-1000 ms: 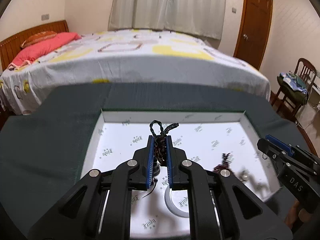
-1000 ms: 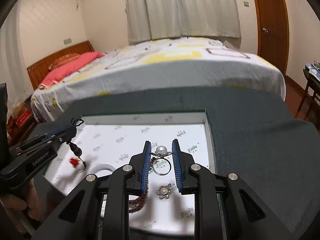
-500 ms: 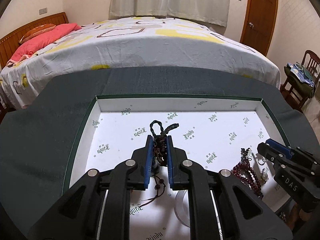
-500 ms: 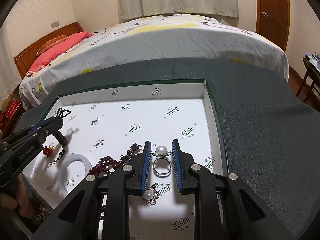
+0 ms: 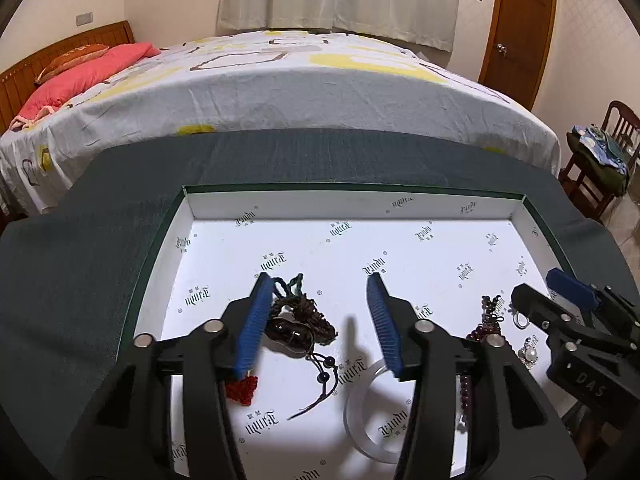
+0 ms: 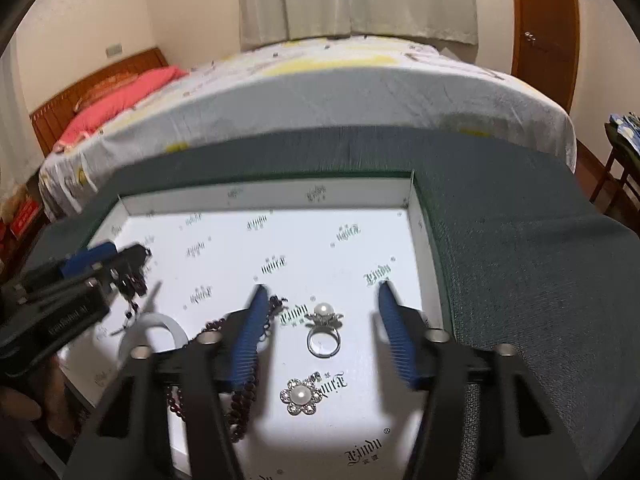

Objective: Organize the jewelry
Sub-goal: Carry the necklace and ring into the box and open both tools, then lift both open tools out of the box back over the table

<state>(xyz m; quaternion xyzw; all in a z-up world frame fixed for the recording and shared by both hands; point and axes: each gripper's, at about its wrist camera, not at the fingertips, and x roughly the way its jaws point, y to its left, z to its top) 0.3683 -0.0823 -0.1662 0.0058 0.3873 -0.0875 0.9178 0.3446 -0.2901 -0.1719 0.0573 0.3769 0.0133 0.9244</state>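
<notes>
— Where are your tongs right now?

— My left tongs (image 5: 320, 308) are over the white box (image 5: 400, 206) on the dark green tabletop (image 5: 80, 264), and the jaws are opening. The braided cord bracelet (image 5: 298, 320) lies on the box floor between them, up against the left pad, which no longer presses it. Its red knot (image 5: 242, 390) lies nearer me.

— And the other pair?

— My right tongs (image 6: 320, 312) are opening too. The pearl ring (image 6: 323, 330) stands on the box floor between the pads, touching neither. Just below it lies the pearl flower brooch (image 6: 300, 396).

— Anything else in there?

— A white bangle (image 5: 366, 412) and a string of dark red beads (image 6: 240, 396) beside my left pad.
</notes>
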